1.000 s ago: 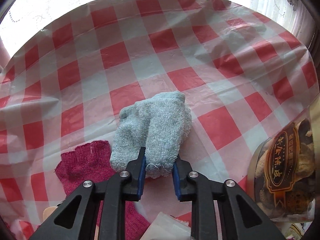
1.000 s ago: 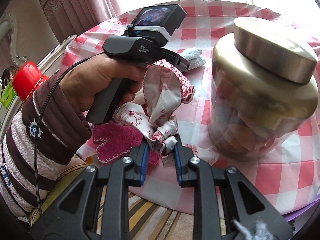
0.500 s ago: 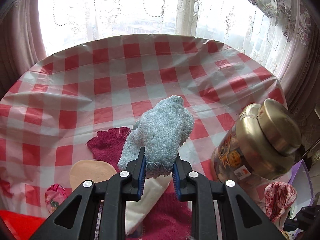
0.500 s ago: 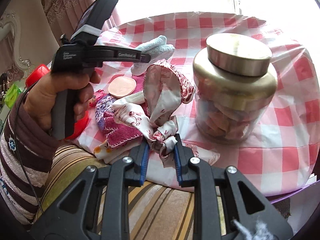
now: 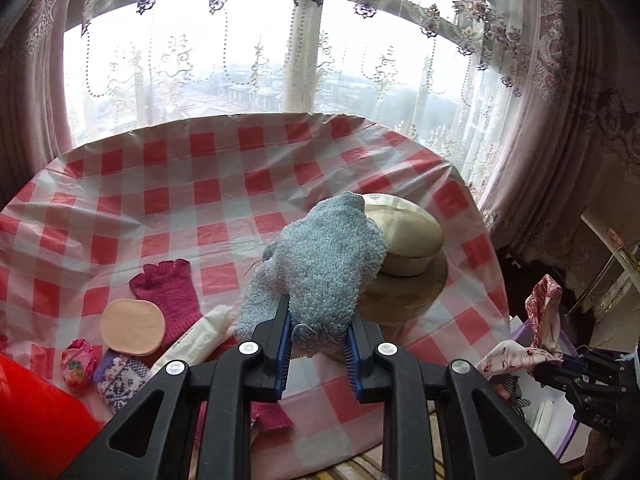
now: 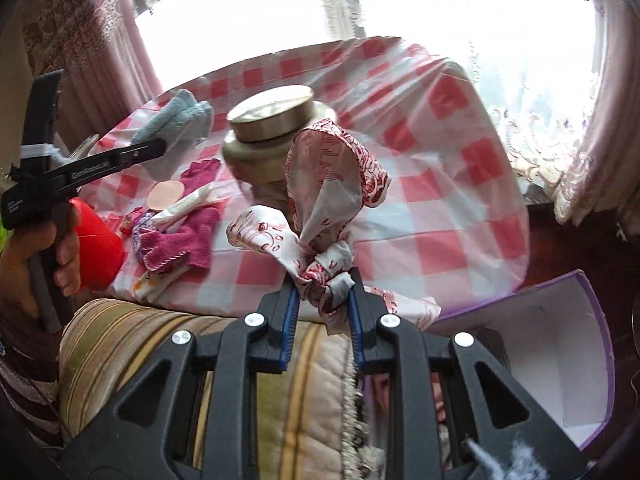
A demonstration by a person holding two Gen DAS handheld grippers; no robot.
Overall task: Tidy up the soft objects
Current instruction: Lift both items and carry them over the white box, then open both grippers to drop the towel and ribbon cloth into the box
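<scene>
**Both grippers carry a soft thing above the table's near edge**

Your left gripper [image 5: 318, 344] is clamped on the cuff end of the pale blue fuzzy sock [image 5: 320, 264], which is lifted clear of the checked tablecloth [image 5: 224, 184] and hangs in front of the gold-lidded jar [image 5: 404, 232]. Your right gripper [image 6: 322, 304] is pinched on the knot of the red-and-white patterned cloth [image 6: 332, 184], held up off the table just in front of the same jar [image 6: 272, 128].

The jar stands near the table's right edge with its lid on; you cannot tell its contents in these views.

Left of the jar, by the near edge, the other soft things lie in a loose heap: a magenta toe sock [image 5: 172, 292], a round peach pad [image 5: 132, 326] touching it, a white wrapped roll [image 5: 200, 336] just beside, a purple-patterned knit piece [image 5: 118, 376], and a small pink floral bundle [image 5: 78, 362].

Right of the jar, below the table's edge, a purple-rimmed box [image 6: 560, 360] stands open towards you; the white inside that shows is bare.

A red object [image 6: 98, 240] sits at the heap's left, beside your hand [image 6: 48, 256] on the left gripper's handle.
</scene>
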